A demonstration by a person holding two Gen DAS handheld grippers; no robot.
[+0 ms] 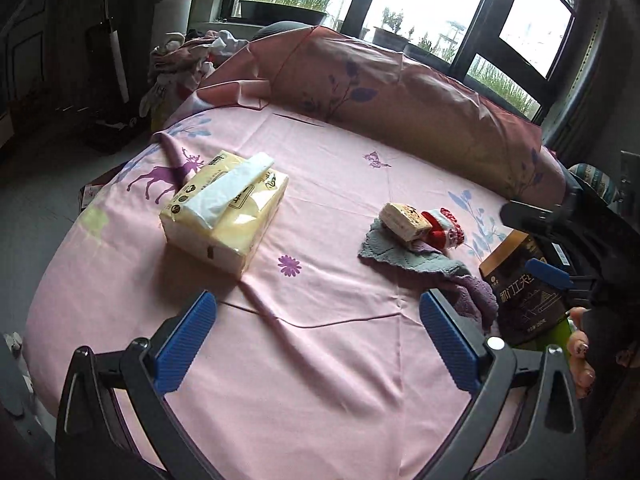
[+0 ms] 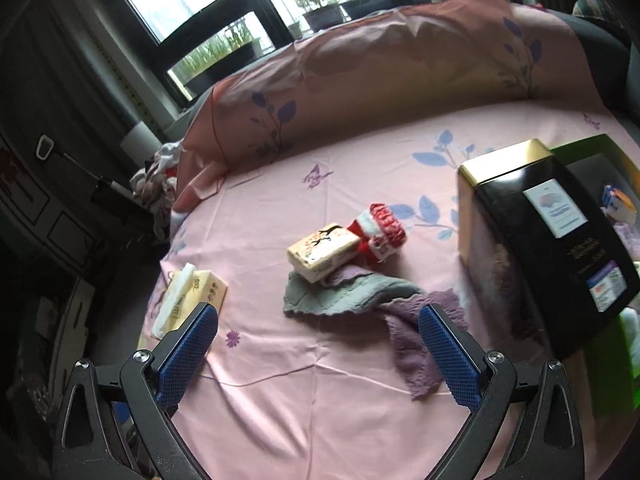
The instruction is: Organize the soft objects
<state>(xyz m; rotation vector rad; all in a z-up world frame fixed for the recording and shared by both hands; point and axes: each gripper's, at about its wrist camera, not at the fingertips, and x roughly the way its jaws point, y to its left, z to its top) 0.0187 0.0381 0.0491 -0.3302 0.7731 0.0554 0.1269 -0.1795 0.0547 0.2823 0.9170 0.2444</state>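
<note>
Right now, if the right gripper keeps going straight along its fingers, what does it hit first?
Probably the grey-and-purple knitted cloth, which lies just past the open right gripper. The small tissue pack sits on the cloth's far edge. Depth is unclear; bare pink bedsheet may come first.

The near part of the pink bedsheet [image 1: 320, 380] lies bare from its near edge up to the things on it, and a wide bare lane runs between the large tissue pack [image 1: 224, 208] toward the left edge and the heap of small tissue pack [image 2: 322, 256], red-and-white sock [image 2: 380, 232] and grey and purple cloths [image 2: 352, 292] at the middle. Toward the right edge a tall black box [image 2: 548, 248] stands just beside the purple cloth, leaving only a narrow gap. The pillow [image 2: 400, 88] bars the far edge.
</note>
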